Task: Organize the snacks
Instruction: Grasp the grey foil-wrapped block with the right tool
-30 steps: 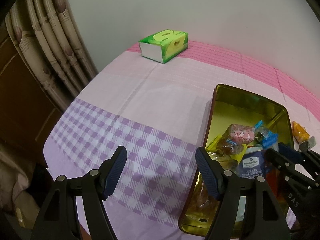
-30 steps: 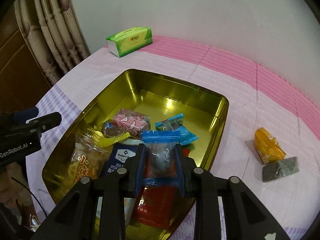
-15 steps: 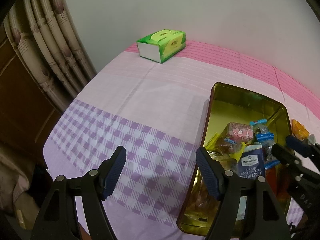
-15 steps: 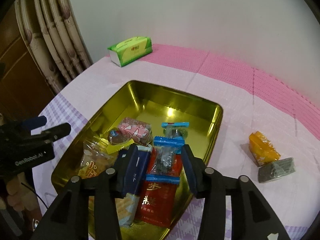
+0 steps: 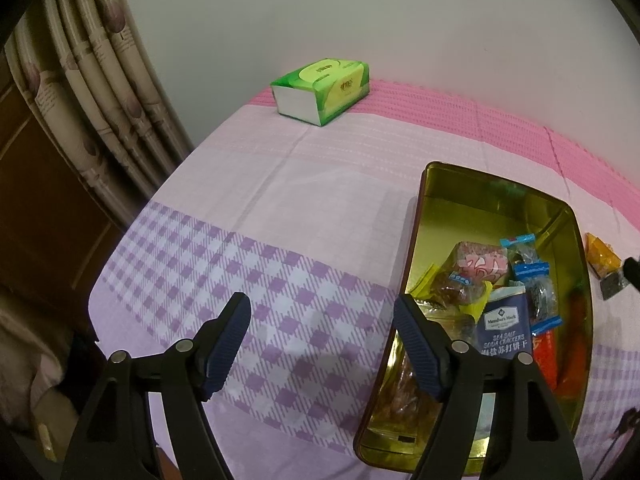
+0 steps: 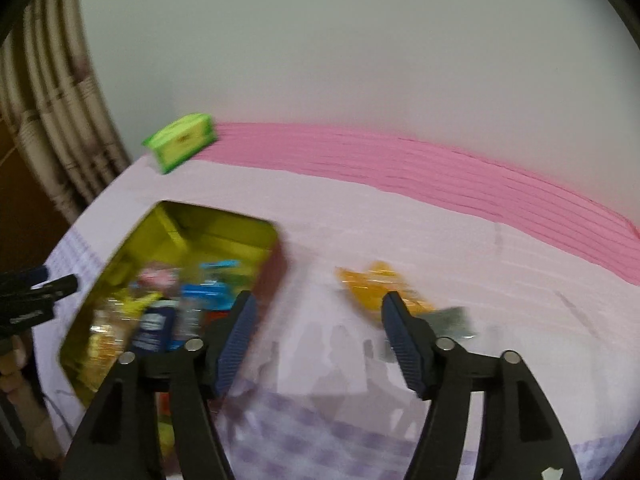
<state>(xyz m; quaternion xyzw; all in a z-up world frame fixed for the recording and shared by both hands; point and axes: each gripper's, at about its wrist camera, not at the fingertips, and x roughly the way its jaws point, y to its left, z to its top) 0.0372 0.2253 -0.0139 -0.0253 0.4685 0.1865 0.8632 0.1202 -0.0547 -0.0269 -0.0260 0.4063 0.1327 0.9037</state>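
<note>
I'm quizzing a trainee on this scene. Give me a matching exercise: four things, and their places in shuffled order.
Things:
1. cracker pack
2. orange packet
3. tissue box
4. left gripper

Places:
A. on the pink band by the wall
B. inside the gold tin
C. over the purple checks
D. on the cloth right of the tin

Pairs: 1-B, 2-D, 3-A, 4-C

A navy packet (image 5: 505,326) at the lower right of the left wrist view read "Member's Mark" and "SEA SALT SODA CRACKERS", with Chinese characters beneath. Print on the green box (image 5: 322,90) at upper centre was too small to read.
</note>
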